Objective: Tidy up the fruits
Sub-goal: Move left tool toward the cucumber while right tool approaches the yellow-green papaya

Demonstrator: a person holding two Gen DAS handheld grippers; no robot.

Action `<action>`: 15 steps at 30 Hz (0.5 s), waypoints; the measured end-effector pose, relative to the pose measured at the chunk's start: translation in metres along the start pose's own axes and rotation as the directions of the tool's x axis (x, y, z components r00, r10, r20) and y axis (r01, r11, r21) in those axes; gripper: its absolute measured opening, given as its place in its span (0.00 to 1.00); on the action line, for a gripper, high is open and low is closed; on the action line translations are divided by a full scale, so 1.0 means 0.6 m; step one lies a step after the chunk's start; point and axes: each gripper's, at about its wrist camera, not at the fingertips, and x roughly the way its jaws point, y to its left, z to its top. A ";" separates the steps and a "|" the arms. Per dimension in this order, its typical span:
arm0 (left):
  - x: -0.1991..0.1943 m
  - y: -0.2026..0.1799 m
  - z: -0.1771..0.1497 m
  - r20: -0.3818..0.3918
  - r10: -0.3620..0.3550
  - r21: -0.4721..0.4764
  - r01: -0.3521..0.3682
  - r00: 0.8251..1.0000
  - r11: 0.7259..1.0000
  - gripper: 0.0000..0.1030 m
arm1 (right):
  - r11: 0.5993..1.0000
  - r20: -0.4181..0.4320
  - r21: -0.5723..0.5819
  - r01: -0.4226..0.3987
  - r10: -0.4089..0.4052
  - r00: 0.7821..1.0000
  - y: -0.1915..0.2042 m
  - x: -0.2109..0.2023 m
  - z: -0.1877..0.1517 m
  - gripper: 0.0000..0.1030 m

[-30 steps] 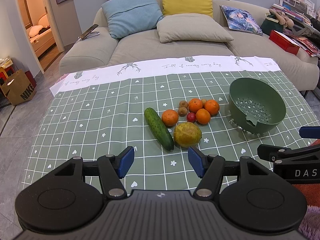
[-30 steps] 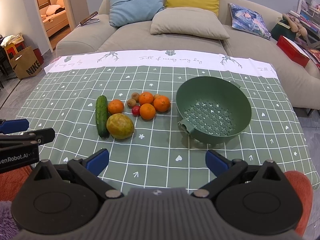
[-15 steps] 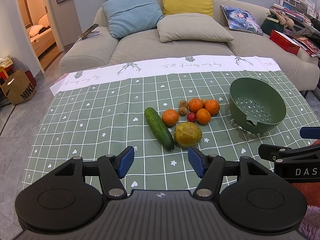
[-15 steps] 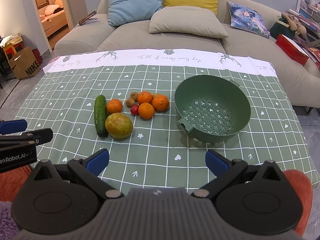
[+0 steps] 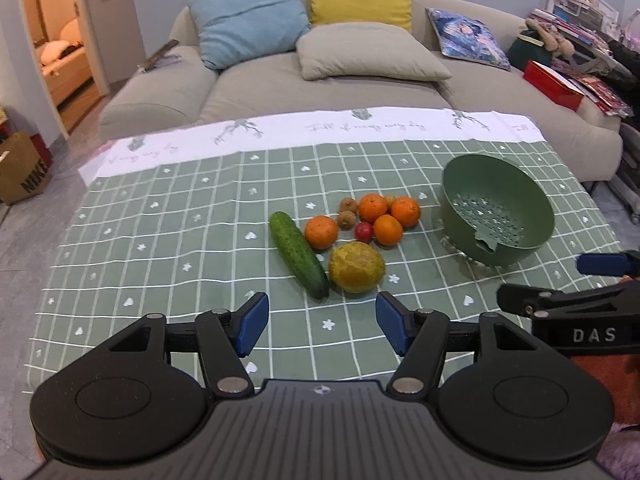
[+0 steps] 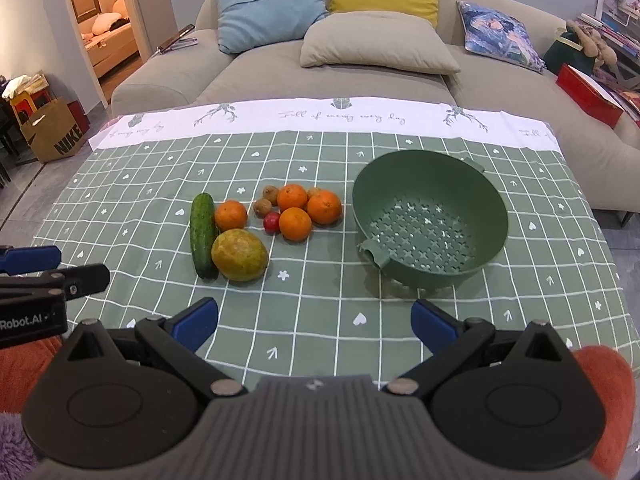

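Note:
A cluster of produce lies mid-table: a cucumber [image 5: 298, 254] [image 6: 203, 235], a large yellow-green fruit [image 5: 356, 267] [image 6: 239, 255], several oranges [image 5: 321, 232] [image 6: 295, 223], a small red fruit [image 5: 364, 231] [image 6: 272, 221] and small brown fruits [image 5: 346, 219] [image 6: 263, 207]. A green colander bowl [image 5: 498, 210] [image 6: 430, 220] stands empty to their right. My left gripper [image 5: 322, 322] is open and empty, just short of the cucumber and big fruit. My right gripper [image 6: 314, 320] is open and empty, in front of the bowl.
The table wears a green checked cloth [image 5: 180, 232] with a white far border. A beige sofa [image 5: 320, 80] with cushions stands behind it. A red box [image 5: 554, 88] and clutter lie at right, a paper bag [image 6: 54, 130] on the floor at left.
Both grippers have edged slightly forward toward the fruit. Jaws stay open and nothing on the table has moved.

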 end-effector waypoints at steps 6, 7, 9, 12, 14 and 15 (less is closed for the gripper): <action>0.021 0.021 0.005 -0.036 -0.063 -0.041 0.062 0.997 0.997 0.56 | 0.998 0.038 -0.057 -0.025 0.027 0.999 0.002 0.021 -0.003 0.87; 0.024 0.024 0.007 -0.038 -0.072 -0.051 0.070 0.997 0.996 0.55 | 0.997 0.036 -0.065 -0.040 0.043 0.998 0.002 0.028 -0.003 0.85; 0.033 0.033 0.009 -0.039 -0.087 -0.073 0.084 0.995 0.994 0.52 | 0.996 0.022 -0.069 -0.063 0.065 0.998 0.003 0.042 -0.004 0.85; 0.052 0.044 0.016 -0.048 -0.105 -0.098 0.100 0.993 0.990 0.48 | 0.989 0.016 -0.072 -0.126 0.128 0.992 0.004 0.065 -0.005 0.76; 0.068 0.052 0.021 -0.055 -0.109 -0.116 0.102 0.992 0.988 0.47 | 0.982 0.011 -0.056 -0.181 0.182 0.983 0.003 0.082 -0.001 0.75; 0.077 0.056 0.023 -0.059 -0.112 -0.126 0.104 0.992 0.987 0.45 | 0.980 0.008 -0.051 -0.193 0.193 0.981 0.004 0.091 0.000 0.75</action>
